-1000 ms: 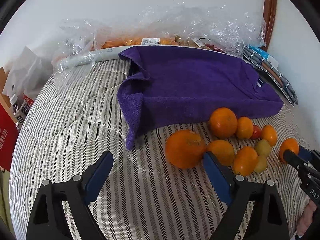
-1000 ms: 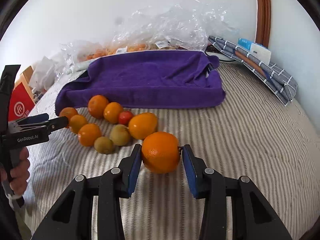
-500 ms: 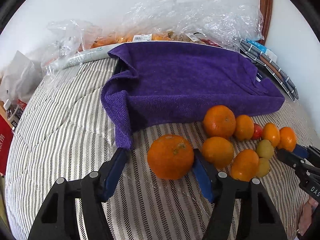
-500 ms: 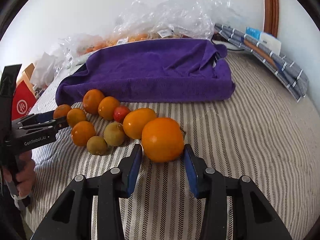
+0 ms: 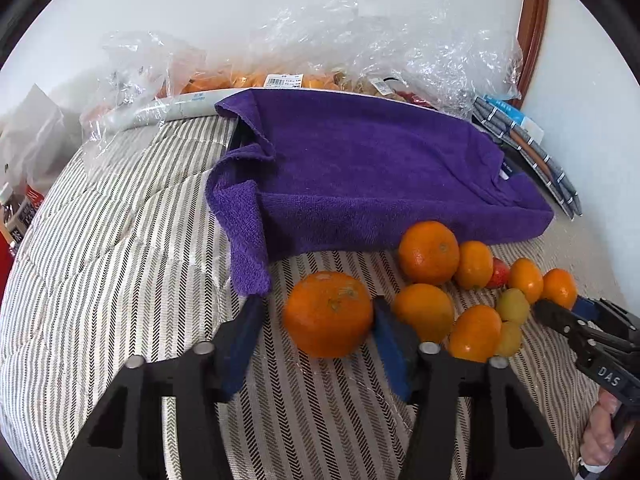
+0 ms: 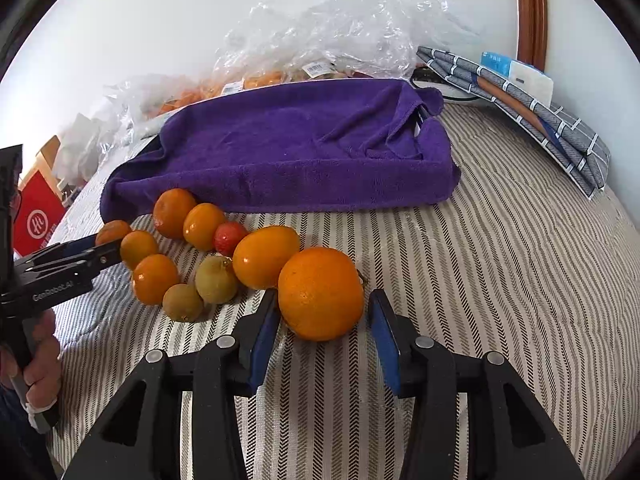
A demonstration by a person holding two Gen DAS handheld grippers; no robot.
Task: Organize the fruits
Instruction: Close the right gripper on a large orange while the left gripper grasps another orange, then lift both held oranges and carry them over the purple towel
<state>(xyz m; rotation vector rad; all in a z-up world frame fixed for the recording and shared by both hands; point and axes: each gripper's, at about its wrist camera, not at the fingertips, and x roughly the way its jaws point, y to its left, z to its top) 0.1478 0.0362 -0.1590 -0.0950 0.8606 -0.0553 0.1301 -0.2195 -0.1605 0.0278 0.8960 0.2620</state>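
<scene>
On the striped bedcover (image 5: 120, 280) we have the left gripper (image 5: 316, 328) closing around a big tangerine (image 5: 328, 314); right pad touching, left pad still a gap off. Our right gripper (image 6: 320, 320) is opening, a large orange (image 6: 320, 294) between its pads, apart on the right side. Both fruits sit at opposite ends of the fruit cluster (image 6: 192, 256) before the purple towel (image 6: 296, 152)

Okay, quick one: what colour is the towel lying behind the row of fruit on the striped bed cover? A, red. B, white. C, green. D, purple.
D: the towel spread behind the fruit on the striped cover is plainly purple in both wrist views.
</scene>
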